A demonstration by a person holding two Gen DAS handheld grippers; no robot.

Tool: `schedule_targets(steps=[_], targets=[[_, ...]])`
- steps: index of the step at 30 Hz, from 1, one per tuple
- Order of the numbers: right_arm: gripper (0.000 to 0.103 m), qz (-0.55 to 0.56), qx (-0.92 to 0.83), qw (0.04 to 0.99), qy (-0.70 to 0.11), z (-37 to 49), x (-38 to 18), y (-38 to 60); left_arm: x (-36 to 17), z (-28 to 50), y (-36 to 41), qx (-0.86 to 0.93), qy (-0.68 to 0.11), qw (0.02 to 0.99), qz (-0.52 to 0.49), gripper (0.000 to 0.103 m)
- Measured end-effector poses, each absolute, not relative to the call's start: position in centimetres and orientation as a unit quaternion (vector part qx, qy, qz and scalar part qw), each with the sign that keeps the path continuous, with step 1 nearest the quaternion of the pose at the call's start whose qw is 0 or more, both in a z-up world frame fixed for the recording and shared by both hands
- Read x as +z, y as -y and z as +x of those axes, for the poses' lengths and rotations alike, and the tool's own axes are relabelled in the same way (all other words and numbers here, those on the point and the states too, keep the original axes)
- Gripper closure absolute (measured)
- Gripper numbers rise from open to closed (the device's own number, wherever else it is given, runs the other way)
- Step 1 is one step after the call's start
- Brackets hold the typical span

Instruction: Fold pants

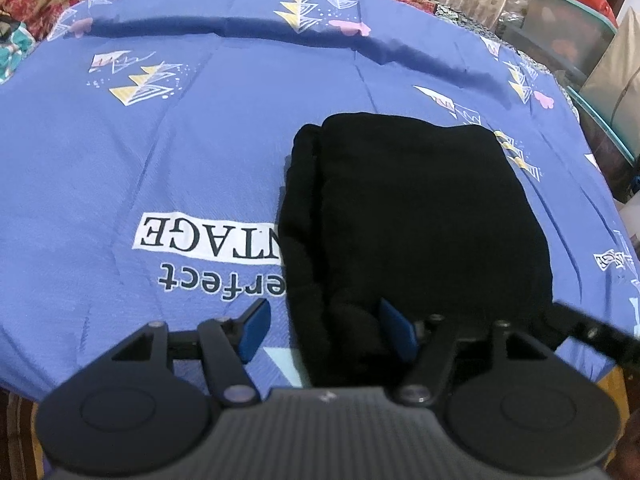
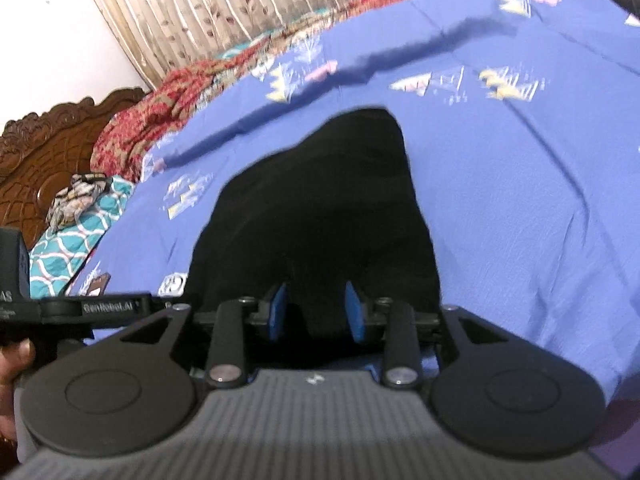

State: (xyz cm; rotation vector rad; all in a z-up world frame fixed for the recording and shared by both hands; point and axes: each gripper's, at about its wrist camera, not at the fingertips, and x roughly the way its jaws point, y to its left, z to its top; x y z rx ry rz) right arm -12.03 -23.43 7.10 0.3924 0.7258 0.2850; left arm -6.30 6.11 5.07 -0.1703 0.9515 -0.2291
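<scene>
pants (image 1: 412,216): black, folded into a compact bundle, lying on the blue printed bedsheet (image 1: 160,140) | left gripper (image 1: 326,330): jaws wide apart at the bundle's near edge, pads not pressing the cloth | right gripper (image 2: 318,310): jaws partly apart, black cloth between the blue pads, contact unclear | a hand (image 2: 14,364) holds the left gripper's handle

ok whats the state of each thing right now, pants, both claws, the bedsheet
black pants: folded into a compact stack, lying on the sheet
left claw: open, astride the stack's near corner, not pinching it
right claw: open, fabric between the pads, not pinched
blue bedsheet: spread flat, lightly creased
</scene>
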Motion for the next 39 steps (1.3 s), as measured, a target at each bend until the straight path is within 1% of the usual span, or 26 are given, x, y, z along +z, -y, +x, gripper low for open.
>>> schedule_targets(steps=[4,6,10,11,13,18,19,21,23,25,27,29,35,39], targets=[[0.064,0.184,0.134,0.916,-0.331,-12.2,7.9,23.5,5.3,-6.6,-6.1,-0.108,-0.455,0.88,-0.078,0.041],[0.062,0.179,0.135,0.916,-0.334,-12.0,7.7,23.3,5.4,-6.7,-6.1,-0.107,-0.455,0.881,-0.08,0.041],[0.061,0.178,0.137,0.911,-0.346,-11.8,7.3,22.8,5.8,-7.2,-6.1,-0.108,-0.451,0.882,-0.079,0.04],[0.06,0.178,0.138,0.91,-0.348,-11.8,7.2,22.7,5.9,-7.4,-6.2,-0.11,-0.45,0.883,-0.079,0.04],[0.056,0.176,0.14,0.908,-0.355,-11.6,7.0,22.4,6.0,-7.6,-6.2,-0.111,-0.449,0.883,-0.076,0.037],[0.056,0.168,0.13,0.895,-0.392,-11.1,5.4,21.4,5.3,-7.8,-6.3,-0.105,-0.45,0.883,-0.079,0.022],[0.056,0.168,0.129,0.892,-0.4,-11.1,5.0,21.3,5.1,-7.8,-6.4,-0.104,-0.451,0.883,-0.081,0.021],[0.055,0.167,0.129,0.891,-0.401,-11.1,4.9,21.1,4.9,-7.8,-6.5,-0.1,-0.452,0.883,-0.08,0.015],[0.053,0.168,0.13,0.892,-0.399,-11.3,5.2,21.0,4.8,-7.8,-6.6,-0.095,-0.452,0.883,-0.081,0.012],[0.05,0.168,0.132,0.893,-0.396,-11.4,5.4,20.9,4.8,-7.8,-6.7,-0.093,-0.452,0.883,-0.081,0.011],[0.045,0.167,0.138,0.895,-0.391,-11.6,5.7,20.9,4.9,-7.8,-6.6,-0.091,-0.451,0.884,-0.079,0.012],[0.042,0.166,0.142,0.897,-0.385,-11.8,6.0,20.8,5.0,-7.9,-6.5,-0.094,-0.452,0.884,-0.077,0.012],[0.041,0.172,0.141,0.901,-0.373,-12.5,7.0,21.0,5.5,-8.8,-6.1,-0.1,-0.453,0.883,-0.07,0.011],[0.041,0.174,0.139,0.903,-0.368,-13.0,7.2,21.4,5.7,-9.5,-5.9,-0.101,-0.451,0.884,-0.066,0.007]])
